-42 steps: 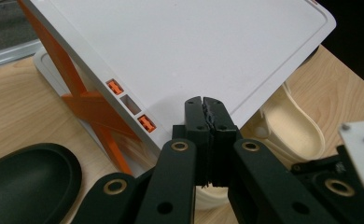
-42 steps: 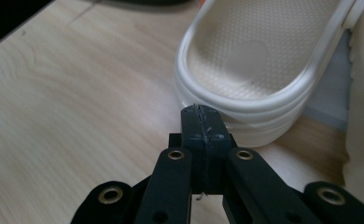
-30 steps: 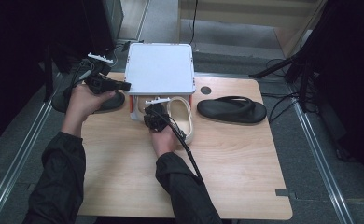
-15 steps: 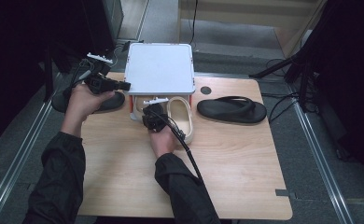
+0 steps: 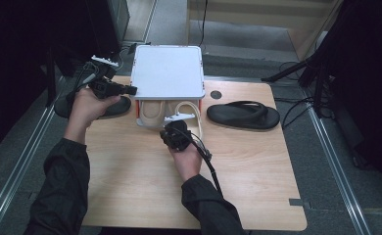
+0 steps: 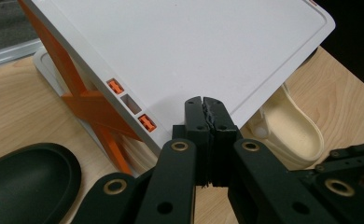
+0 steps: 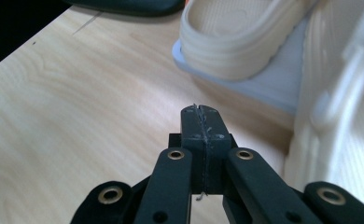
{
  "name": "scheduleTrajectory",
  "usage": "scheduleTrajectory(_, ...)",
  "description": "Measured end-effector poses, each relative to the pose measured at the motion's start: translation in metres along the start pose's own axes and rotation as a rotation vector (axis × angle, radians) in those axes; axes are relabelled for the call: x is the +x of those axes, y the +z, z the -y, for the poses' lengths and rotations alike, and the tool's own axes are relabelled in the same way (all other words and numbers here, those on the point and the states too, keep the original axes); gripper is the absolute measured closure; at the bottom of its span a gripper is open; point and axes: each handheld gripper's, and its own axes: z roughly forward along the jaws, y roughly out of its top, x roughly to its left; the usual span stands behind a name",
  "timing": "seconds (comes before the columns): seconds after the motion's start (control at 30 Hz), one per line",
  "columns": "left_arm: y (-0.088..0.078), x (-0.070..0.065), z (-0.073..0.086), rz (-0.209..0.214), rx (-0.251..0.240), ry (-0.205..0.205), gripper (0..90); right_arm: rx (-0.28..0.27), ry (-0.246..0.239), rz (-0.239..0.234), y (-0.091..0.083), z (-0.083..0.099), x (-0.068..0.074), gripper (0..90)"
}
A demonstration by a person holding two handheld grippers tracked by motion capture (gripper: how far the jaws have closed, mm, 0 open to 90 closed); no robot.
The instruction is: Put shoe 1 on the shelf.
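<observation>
Table of pale wood carries a white two-tier rack at its far middle, seen in the high view. Two cream sandals lie on the rack's lower shelf: one tucked under the top shelf on the left, the other sticking out toward the near edge on the right. A black sandal lies on the table right of the rack, well apart from it, and a second black sandal lies left of the rack, partly under the left hand. The left gripper is held level at the rack's left side, its tip at the edge of the top shelf. The right gripper sits just near of the protruding cream sandal.

In the left gripper view, the left gripper has its jaws pressed together with nothing between them, the tips against the white top shelf. An orange side frame supports that shelf. The cream sandal shows to the right and the black sandal at lower left.

In the right gripper view, the right gripper also has its jaws fully together and empty, above bare table. The cream sandal's heel rests on the white lower shelf just beyond the tips.
</observation>
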Motion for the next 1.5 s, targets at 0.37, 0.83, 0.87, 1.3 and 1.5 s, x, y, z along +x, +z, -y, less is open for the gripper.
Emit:
scheduleTrajectory(0.37, 0.0, 0.0, 0.0, 0.001, 0.0, -0.001, 89.8, -0.012, 0.01, -0.012, -0.036, 0.037, -0.011, 90.0)
scheduleTrajectory(0.83, 0.0, 0.0, 0.0, 0.0, -0.002, -0.003, 89.8, -0.029, 0.01, 0.012, -0.068, 0.065, -0.027, 90.0)
scheduleTrajectory(0.87, 0.0, 0.0, 0.0, -0.001, -0.001, -0.004, 89.8, -0.031, 0.007, 0.015, -0.069, 0.067, -0.028, 90.0)
scheduleTrajectory(1.3, 0.0, 0.001, 0.0, 0.006, -0.003, -0.005, 89.7, -0.016, 0.05, 0.054, -0.07, 0.08, -0.048, 90.0)
scheduleTrajectory(1.5, 0.0, 0.001, 0.001, 0.007, -0.003, -0.006, 89.7, 0.005, 0.056, 0.095, -0.066, 0.079, -0.056, 90.0)
